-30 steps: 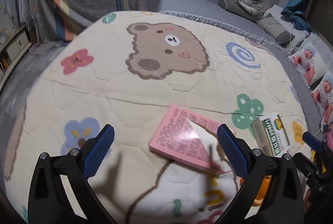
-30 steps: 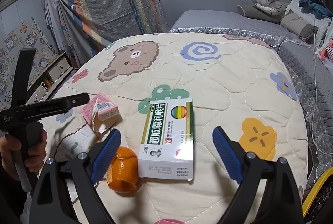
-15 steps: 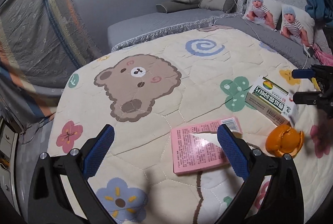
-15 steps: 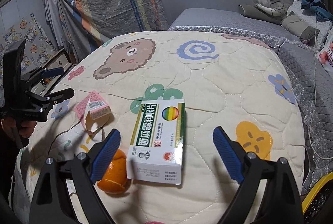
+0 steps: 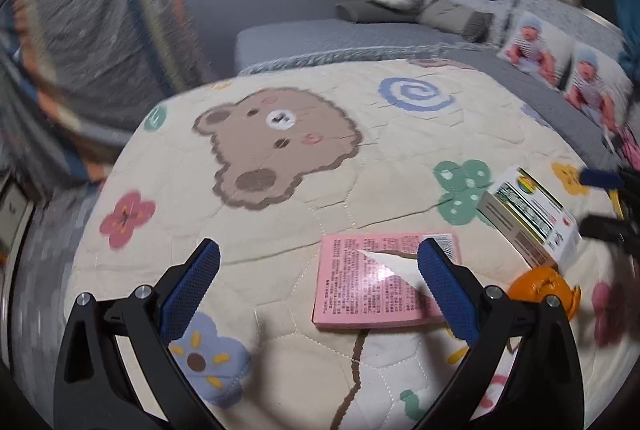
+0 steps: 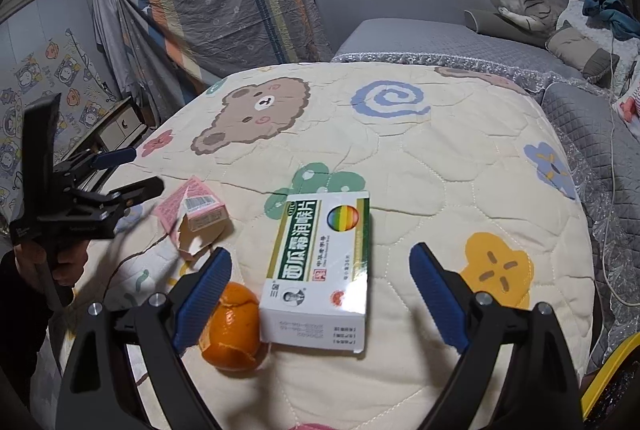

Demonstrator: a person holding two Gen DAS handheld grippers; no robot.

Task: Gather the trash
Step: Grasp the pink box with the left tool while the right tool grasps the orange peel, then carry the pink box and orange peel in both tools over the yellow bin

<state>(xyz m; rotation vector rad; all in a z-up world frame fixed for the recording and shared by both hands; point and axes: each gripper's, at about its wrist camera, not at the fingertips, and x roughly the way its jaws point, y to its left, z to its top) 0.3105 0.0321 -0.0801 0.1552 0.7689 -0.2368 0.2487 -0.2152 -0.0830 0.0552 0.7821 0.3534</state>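
Both grippers hang over the quilt [image 6: 460, 158] with jaws spread wide and nothing between them: the right gripper [image 6: 320, 294] frames the near end of the white box [image 6: 320, 266], its left finger [image 6: 204, 294] just in front of the orange peel [image 6: 232, 330], which touches the box's near-left corner. The left gripper [image 5: 318, 294] hovers with its right finger [image 5: 448, 290] over the right edge of the torn pink box [image 5: 372, 282], which lies flat on the quilt. In the right view the pink box sits left of and farther than the white one, near the left gripper's tips.
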